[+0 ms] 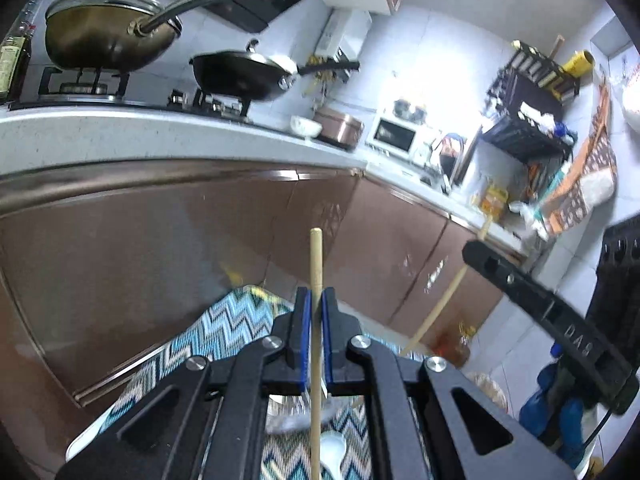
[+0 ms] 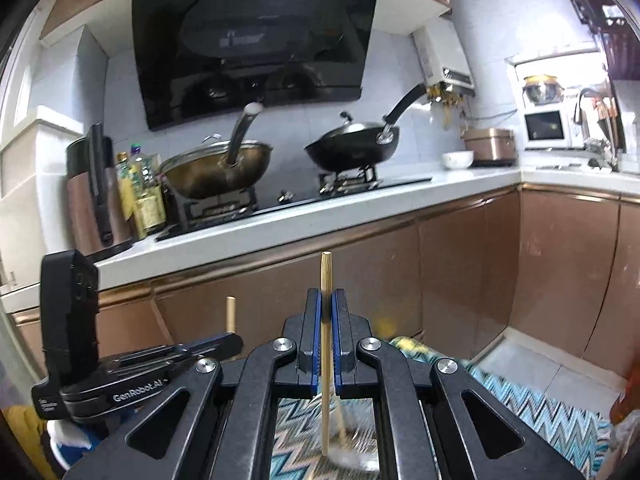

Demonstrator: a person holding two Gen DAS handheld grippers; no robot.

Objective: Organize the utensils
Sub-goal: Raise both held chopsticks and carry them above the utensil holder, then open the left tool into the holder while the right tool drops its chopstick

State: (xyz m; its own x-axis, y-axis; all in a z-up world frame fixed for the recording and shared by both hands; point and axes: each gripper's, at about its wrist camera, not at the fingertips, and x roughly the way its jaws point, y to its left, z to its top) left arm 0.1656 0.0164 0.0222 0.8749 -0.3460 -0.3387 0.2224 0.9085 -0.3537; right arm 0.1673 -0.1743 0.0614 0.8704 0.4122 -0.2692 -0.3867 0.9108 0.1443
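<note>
My left gripper (image 1: pixel 316 300) is shut on a wooden chopstick (image 1: pixel 316 264) held upright, its end sticking up past the blue pads. My right gripper (image 2: pixel 327 300) is shut on a second wooden chopstick (image 2: pixel 326 276), also upright. Each gripper shows in the other's view: the right one (image 1: pixel 476 250) at right with its chopstick (image 1: pixel 440 304), the left one (image 2: pixel 224 342) at lower left with its chopstick (image 2: pixel 231 314). Below lie a zigzag-patterned cloth (image 1: pixel 224 320), a white spoon (image 1: pixel 332 450) and a clear glass container (image 2: pixel 352 440), blurred.
Ahead is a white kitchen counter (image 2: pixel 340 208) over brown cabinets (image 2: pixel 460 264), with a steel wok (image 2: pixel 216 172) and a black wok (image 2: pixel 352 148) on the stove. A white bowl (image 2: pixel 458 159), rice cooker (image 2: pixel 490 146) and microwave (image 2: pixel 546 128) stand to the right.
</note>
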